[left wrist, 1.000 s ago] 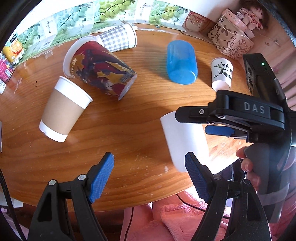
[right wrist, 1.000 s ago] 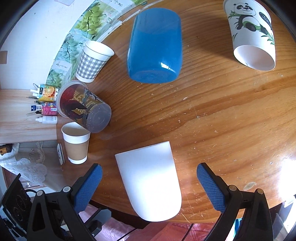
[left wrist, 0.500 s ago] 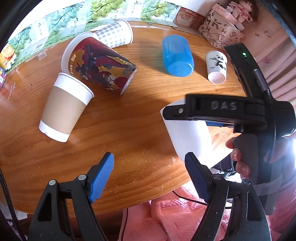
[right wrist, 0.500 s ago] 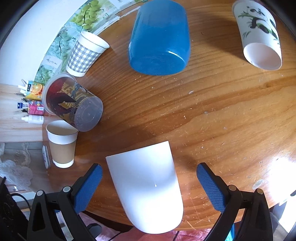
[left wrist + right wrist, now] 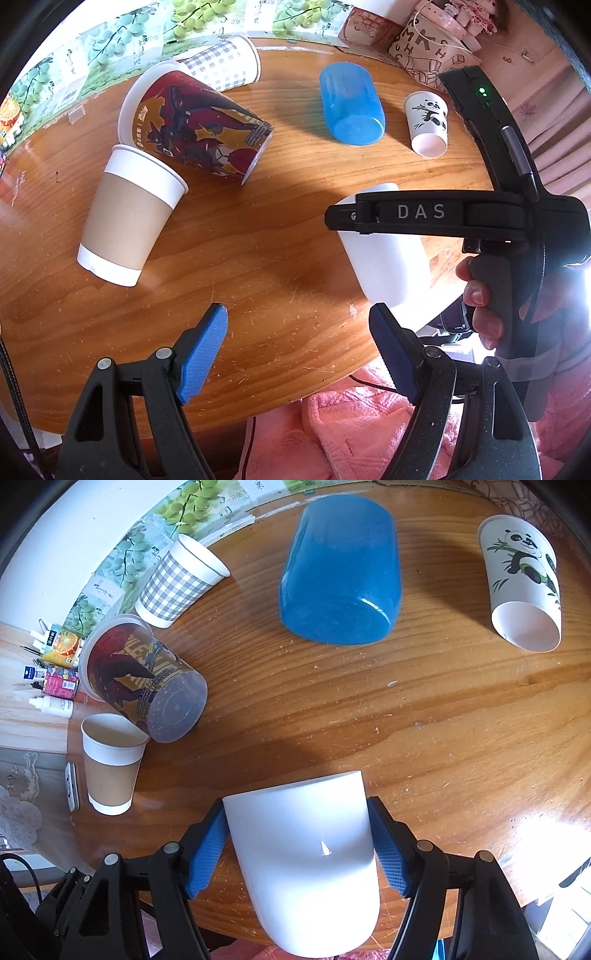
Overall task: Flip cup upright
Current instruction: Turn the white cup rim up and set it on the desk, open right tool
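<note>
Your right gripper (image 5: 297,849) is clenched on the white cup (image 5: 303,864), which lies on its side at the near edge of the wooden table (image 5: 424,720), rim pointing away from you; both blue pads (image 5: 207,853) press against its wall just behind the rim. In the left wrist view, your right hand (image 5: 480,299) wraps the handle and holds that gripper level across the white cup (image 5: 384,266). Your left gripper (image 5: 297,350) hangs released above the near table edge, pads well apart and touching nothing, just left of the white cup. Farther out on the left, the brown-sleeved paper cup (image 5: 110,760) stands upright, and what shows of its inside is bare. The printed plastic cup (image 5: 147,679) lies on its side touching the brown cup's rim, base toward you. Beyond it, the checked paper cup (image 5: 181,581) lies tipped near the wall. The blue tumbler (image 5: 340,568) lies on its side at the centre, closed base toward you. The panda cup (image 5: 522,579) lies on its side far right, open mouth toward you, with nothing visible inside.
</note>
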Demonstrator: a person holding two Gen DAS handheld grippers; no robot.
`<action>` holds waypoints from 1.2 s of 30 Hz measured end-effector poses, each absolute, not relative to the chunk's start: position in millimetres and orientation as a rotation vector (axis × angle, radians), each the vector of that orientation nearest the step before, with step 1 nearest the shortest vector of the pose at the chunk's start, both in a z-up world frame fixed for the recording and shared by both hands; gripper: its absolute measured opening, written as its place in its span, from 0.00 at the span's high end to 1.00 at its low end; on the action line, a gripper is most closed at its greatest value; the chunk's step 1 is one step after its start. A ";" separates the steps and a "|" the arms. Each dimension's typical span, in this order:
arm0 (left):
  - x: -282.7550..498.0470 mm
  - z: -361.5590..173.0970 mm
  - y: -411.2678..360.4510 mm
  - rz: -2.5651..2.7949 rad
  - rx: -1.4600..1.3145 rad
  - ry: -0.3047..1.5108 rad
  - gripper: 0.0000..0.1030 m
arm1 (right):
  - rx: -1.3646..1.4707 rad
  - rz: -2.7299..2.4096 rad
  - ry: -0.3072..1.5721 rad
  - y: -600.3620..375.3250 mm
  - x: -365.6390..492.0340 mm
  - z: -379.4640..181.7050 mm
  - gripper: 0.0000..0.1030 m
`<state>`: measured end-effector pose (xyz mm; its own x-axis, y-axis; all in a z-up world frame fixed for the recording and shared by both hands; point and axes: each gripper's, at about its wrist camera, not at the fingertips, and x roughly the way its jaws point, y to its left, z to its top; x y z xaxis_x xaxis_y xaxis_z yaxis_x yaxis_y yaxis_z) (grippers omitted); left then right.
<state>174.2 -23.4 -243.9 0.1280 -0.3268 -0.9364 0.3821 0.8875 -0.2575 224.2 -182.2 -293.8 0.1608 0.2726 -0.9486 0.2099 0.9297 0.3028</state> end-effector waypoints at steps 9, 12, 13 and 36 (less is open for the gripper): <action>171.9 -231.6 -21.6 -0.530 0.053 1.313 0.21 | 0.386 0.016 1.331 -188.4 224.8 -269.1 0.29; 170.9 -227.5 -21.5 -0.532 0.061 1.305 0.21 | 0.385 0.009 1.310 -191.0 226.1 -261.3 0.30; 170.3 -225.9 -21.4 -0.533 0.065 1.300 0.21 | 0.385 0.007 1.303 -192.0 226.1 -258.6 0.30; 160.6 -206.0 -9.1 -0.513 0.086 1.226 0.21 | 0.371 0.010 1.233 -186.1 210.0 -236.1 0.32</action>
<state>160.6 -9.1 -206.0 0.2402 -0.3289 -0.9133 0.4194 0.8837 -0.2079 210.0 -186.1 -236.1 0.3394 0.2061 -0.9178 0.1912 0.9402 0.2818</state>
